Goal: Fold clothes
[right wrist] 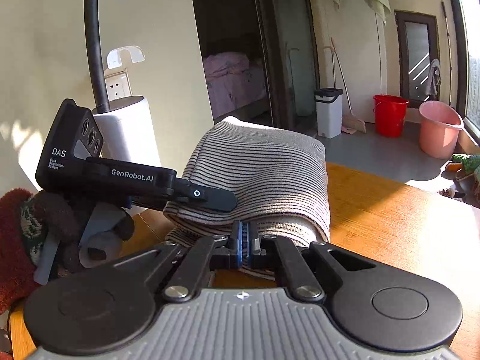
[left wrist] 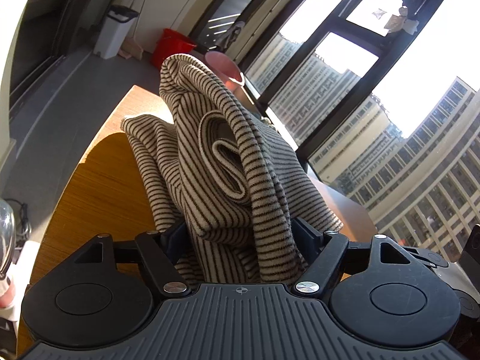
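Observation:
A beige garment with thin dark stripes is bunched in thick folds above the wooden table. My left gripper has its jaws wide apart with a thick bundle of the cloth between them; its fingertips are hidden by the fabric. In the right wrist view the same striped garment lies folded over in front of my right gripper, whose blue pads are pressed together on the garment's lower edge. The left gripper's body reaches in from the left and touches the cloth.
The wooden table extends to the right in sunlight. A red bucket, a pink bucket and a white bin stand on the grey floor beyond. A large window is on the right. A white cylinder stands at left.

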Available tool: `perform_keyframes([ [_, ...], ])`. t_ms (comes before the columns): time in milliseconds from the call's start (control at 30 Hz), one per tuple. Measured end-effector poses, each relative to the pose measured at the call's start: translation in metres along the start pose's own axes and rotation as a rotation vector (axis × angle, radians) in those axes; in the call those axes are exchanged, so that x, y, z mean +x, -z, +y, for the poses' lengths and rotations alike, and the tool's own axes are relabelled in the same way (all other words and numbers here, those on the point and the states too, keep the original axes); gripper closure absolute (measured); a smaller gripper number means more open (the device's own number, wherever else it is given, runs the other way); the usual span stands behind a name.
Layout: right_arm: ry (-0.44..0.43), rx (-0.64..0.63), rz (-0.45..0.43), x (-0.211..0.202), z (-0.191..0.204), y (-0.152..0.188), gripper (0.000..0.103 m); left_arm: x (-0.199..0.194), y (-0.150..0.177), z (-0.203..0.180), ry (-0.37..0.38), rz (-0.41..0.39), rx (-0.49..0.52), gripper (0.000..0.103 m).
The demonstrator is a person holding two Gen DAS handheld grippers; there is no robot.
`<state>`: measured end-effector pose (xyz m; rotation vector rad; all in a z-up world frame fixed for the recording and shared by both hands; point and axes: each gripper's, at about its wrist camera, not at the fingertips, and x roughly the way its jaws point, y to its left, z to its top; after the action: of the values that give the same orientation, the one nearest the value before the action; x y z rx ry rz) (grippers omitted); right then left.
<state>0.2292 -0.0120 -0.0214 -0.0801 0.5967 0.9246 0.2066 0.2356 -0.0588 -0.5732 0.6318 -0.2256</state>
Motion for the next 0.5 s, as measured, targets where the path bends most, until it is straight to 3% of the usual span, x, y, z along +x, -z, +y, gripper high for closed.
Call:
perform_keyframes([
  [100, 0.018, 0.035, 0.064, 0.014, -0.003, 0.016, 0.1, -0.014, -0.006, -0.006, -0.04, -0.036, 0.01, 0.029],
  [233, -0.006, 0.012, 0.013, 0.005, 0.002, 0.007, 0.099, -0.04, -0.023, -0.03, -0.031, -0.15, 0.09, 0.03],
  [333, -0.025, -0.017, -0.021, 0.001, 0.009, -0.004, 0.088, -0.056, -0.037, -0.046, -0.011, -0.222, 0.14, 0.029],
  [400, -0.031, -0.029, -0.04, 0.001, 0.016, -0.009, 0.073, -0.039, -0.05, -0.046, 0.037, -0.187, 0.124, 0.03],
  [467, -0.03, -0.034, -0.064, -0.001, 0.02, -0.011, 0.067, -0.014, -0.055, -0.038, 0.026, -0.128, 0.098, 0.049],
  [500, -0.028, -0.033, -0.078, -0.004, 0.021, -0.011, 0.067, -0.003, -0.052, -0.03, 0.005, -0.1, 0.08, 0.052],
])
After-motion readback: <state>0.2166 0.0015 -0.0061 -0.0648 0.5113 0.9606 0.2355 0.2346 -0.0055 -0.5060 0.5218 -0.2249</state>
